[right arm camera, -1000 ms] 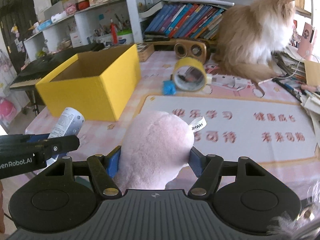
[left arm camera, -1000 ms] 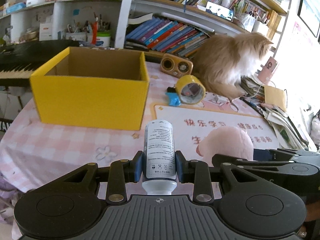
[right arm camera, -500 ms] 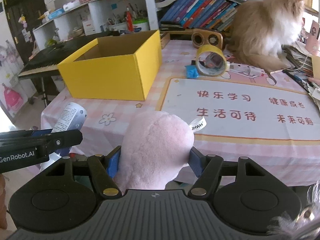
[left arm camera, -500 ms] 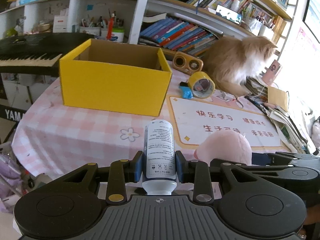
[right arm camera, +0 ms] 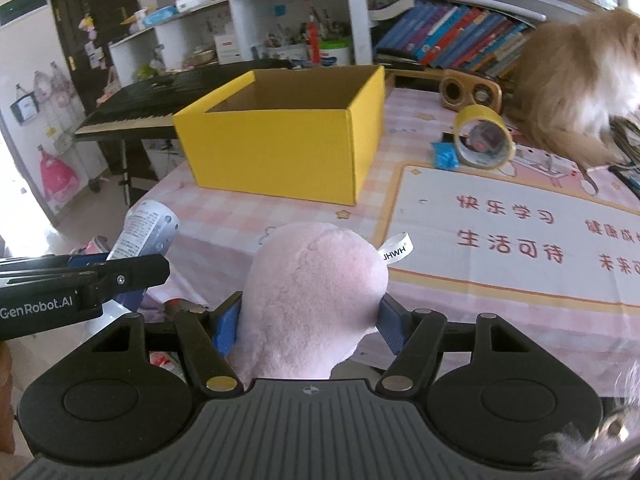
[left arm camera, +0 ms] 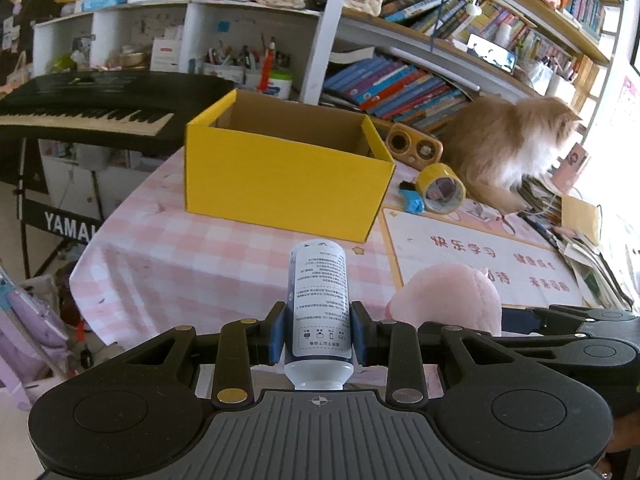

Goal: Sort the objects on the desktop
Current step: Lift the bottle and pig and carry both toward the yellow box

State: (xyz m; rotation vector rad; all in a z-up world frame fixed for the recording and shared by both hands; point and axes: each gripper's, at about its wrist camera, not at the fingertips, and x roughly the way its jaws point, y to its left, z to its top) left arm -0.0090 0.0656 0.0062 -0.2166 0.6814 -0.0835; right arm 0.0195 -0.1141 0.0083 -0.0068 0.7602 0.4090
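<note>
Moved: both grippers are backing away from the yellow box [left arm camera: 280,184].
Left gripper [left arm camera: 319,332]: clamping a rigid, slick spray bottle [left arm camera: 319,300] mid-body.
Right gripper [right arm camera: 308,320]: part-open jaws are squeezing a soft, light pink plush toy [right arm camera: 314,292], held off the table [right arm camera: 224,216].

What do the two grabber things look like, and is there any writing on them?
Both are black plastic. Each has two round discs at the base, a ridged grey panel, brass-coloured rivets and blue pads inside its fingers. That goes for the left gripper and the right gripper. Seen from the side, the left one carries white lettering reading GenRobot.AI. No cables or sleeves show.
</note>
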